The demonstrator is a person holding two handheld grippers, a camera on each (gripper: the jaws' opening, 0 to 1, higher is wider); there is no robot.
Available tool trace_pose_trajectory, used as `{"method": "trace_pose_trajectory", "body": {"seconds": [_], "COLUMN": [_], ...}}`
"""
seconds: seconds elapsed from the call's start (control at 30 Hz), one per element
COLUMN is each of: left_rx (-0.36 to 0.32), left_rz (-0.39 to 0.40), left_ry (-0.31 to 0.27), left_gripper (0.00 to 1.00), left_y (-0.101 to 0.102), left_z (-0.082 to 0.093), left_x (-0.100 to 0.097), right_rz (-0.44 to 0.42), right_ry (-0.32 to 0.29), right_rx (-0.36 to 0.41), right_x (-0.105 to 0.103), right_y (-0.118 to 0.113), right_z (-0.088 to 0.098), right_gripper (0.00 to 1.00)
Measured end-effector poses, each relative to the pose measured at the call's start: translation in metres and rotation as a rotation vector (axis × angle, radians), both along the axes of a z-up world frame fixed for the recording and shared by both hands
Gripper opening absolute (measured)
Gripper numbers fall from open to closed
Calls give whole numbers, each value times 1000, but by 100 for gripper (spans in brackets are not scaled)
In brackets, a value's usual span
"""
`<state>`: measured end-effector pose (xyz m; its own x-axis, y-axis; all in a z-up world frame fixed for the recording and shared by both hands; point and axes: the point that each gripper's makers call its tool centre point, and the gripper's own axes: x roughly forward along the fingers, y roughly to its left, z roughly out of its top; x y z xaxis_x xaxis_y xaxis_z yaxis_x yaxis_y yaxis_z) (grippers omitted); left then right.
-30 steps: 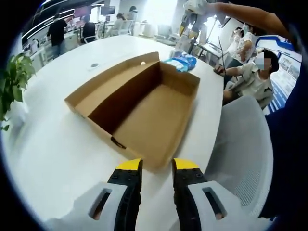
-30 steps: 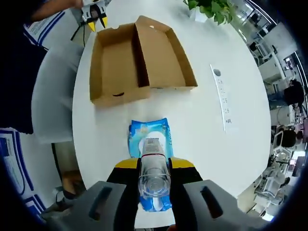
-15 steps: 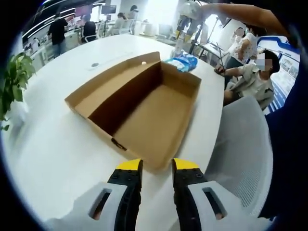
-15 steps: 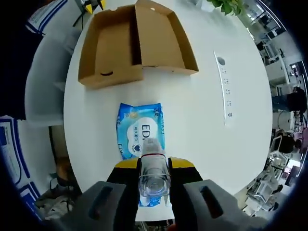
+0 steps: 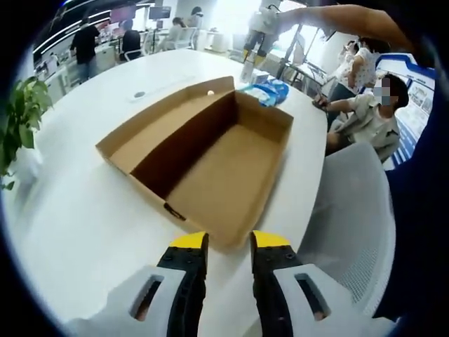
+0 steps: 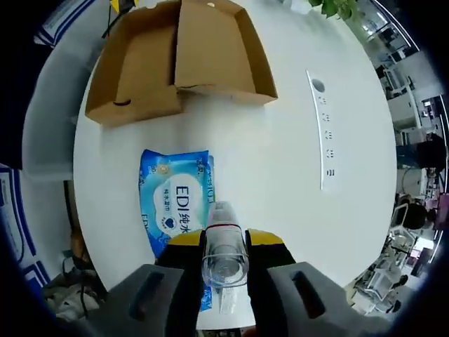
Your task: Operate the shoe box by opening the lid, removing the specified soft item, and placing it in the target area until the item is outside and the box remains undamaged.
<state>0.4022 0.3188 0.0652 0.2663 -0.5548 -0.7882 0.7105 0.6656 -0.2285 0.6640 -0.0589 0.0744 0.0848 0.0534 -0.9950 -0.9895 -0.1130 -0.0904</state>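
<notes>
Clear plastic, a small bottle [image 6: 224, 242] with a white cap sits clamped between the jaws of the right gripper [image 6: 224, 242], its long axis running straight out along them. Directly beneath and just beyond lies the blue soft pack of wet wipes [image 6: 175, 200], flat on the white round table [image 6: 280, 161] near its edge, lengthwise toward the open brown cardboard shoe box [image 6: 175, 60], already outside it. The right gripper is much the nearer to the pack. Across the box, the left gripper [image 5: 228, 242] hovers by the box's near corner, jaws slightly parted, holding nothing; the pack lies past the box's far end.
</notes>
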Motion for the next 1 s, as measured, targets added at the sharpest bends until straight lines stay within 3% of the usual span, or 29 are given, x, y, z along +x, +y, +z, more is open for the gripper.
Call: {"method": "trace_pose_trajectory", "body": {"seconds": [0.4, 1.0], "left_rx": [10, 5], "left_rz": [-1, 4], "left_ry": [16, 34], "left_gripper": [22, 22], "left_y": [2, 1], "left_z": [-3, -8], "left_x": [3, 7], "right_rz": [26, 46], "right_ry": [26, 56], "right_rx": [-15, -39], "right_x": [11, 11], "right_y": [6, 4], "right_z": [-26, -52], "right_gripper": [20, 20]}}
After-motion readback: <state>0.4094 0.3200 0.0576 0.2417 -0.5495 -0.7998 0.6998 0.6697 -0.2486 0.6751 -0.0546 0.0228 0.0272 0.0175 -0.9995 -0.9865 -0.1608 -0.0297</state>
